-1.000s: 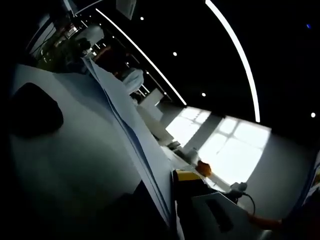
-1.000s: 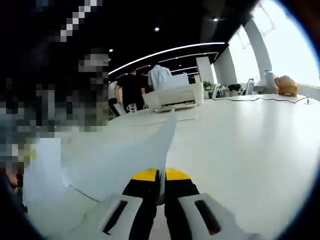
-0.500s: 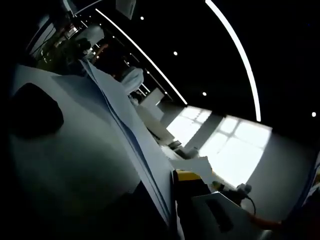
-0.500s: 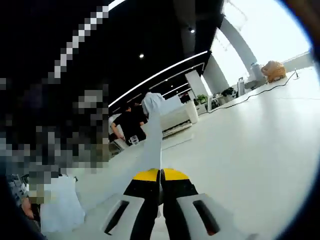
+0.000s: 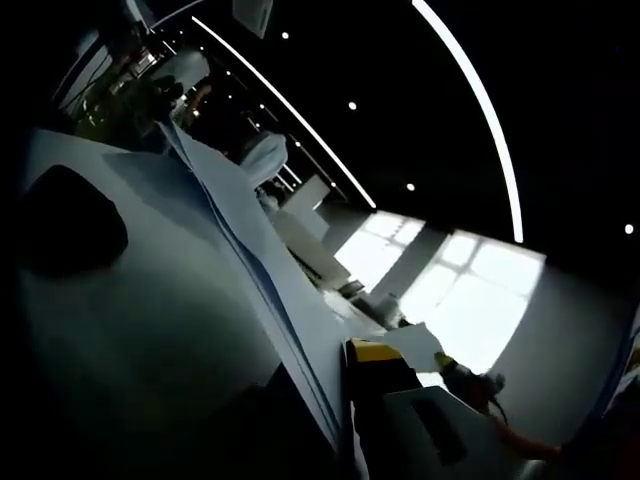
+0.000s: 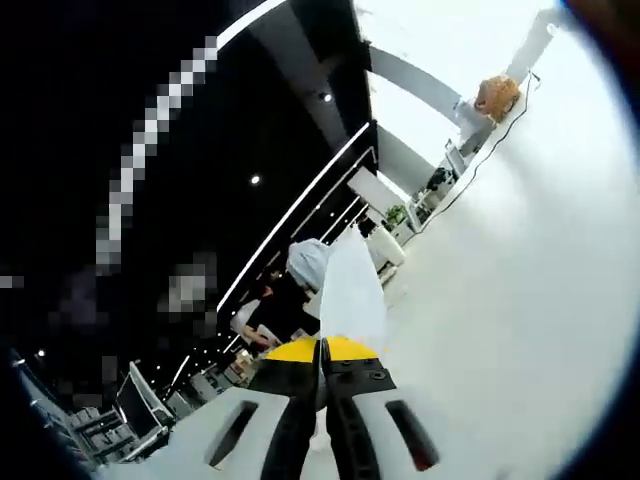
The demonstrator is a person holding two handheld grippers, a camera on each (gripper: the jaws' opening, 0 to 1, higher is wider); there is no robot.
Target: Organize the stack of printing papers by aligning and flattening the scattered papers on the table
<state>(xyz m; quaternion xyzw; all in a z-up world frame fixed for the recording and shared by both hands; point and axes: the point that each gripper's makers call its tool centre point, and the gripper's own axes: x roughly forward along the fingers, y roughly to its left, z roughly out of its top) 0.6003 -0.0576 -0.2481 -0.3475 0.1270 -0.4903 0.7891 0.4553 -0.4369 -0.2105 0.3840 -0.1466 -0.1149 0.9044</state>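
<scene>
A thick stack of white printing papers [image 5: 200,300] stands on edge in the left gripper view, and its broad face covers the left half. My left gripper [image 5: 342,378] is shut on its lower edge. One yellow-tipped finger [image 5: 375,352] shows, while the other is hidden behind the sheets. My right gripper [image 6: 321,350] is shut on a single white sheet [image 6: 352,290], which rises straight up from the closed yellow tips. That sheet [image 5: 415,340] also shows low on the right of the left gripper view, with a yellow tip beside it.
A broad white table [image 6: 520,260] runs along the right. An orange plush toy [image 6: 497,97] and a cable sit at its far end by bright windows. People [image 6: 285,300] stand near a white printer [image 6: 385,247] farther back.
The right gripper view has tilted and rolled upward with the sheet still held, so the sheet now stands upright. In the left gripper view that sheet has come in at the lower right.
</scene>
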